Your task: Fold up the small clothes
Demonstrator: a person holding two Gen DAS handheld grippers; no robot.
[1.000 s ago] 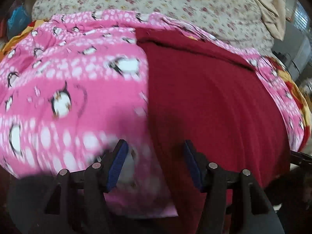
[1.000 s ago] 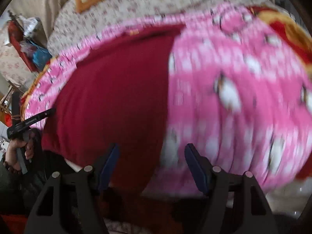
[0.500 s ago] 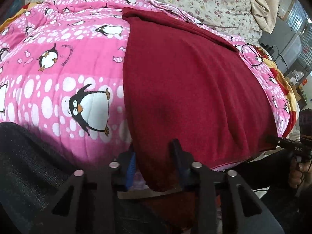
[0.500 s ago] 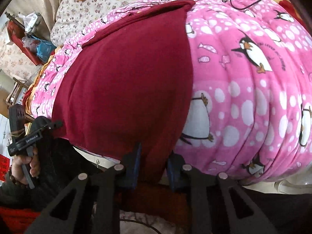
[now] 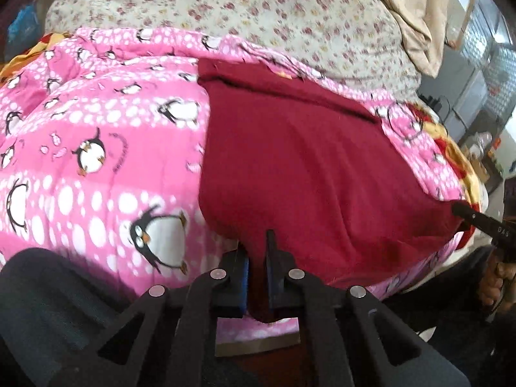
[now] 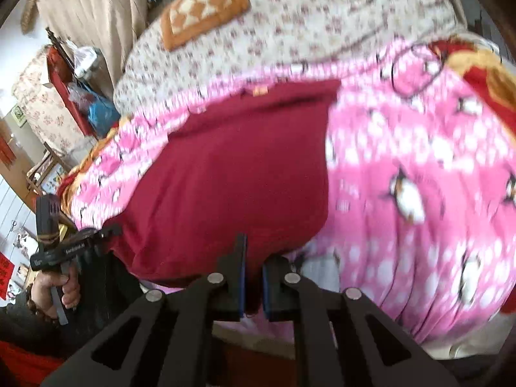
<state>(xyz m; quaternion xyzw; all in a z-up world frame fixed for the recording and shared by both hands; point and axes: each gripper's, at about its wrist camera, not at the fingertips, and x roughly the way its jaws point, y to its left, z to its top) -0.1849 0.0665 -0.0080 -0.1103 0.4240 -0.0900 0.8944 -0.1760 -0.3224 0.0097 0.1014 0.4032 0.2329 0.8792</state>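
Both claws clamped tight on the near hem: left claw (image 5: 257,266) and right claw (image 6: 253,275) each pinch a corner of the maroon garment (image 5: 300,167), spread flat ahead on the penguin quilt (image 5: 80,167). No fold made yet, I'd say.

One dark red garment (image 5: 306,167), one pink penguin quilt (image 5: 96,148), two hand-held grippers, one orange cushion (image 6: 206,6)

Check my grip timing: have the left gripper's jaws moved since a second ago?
Yes. The left gripper closed inward onto the red garment near the pink quilt's edge.
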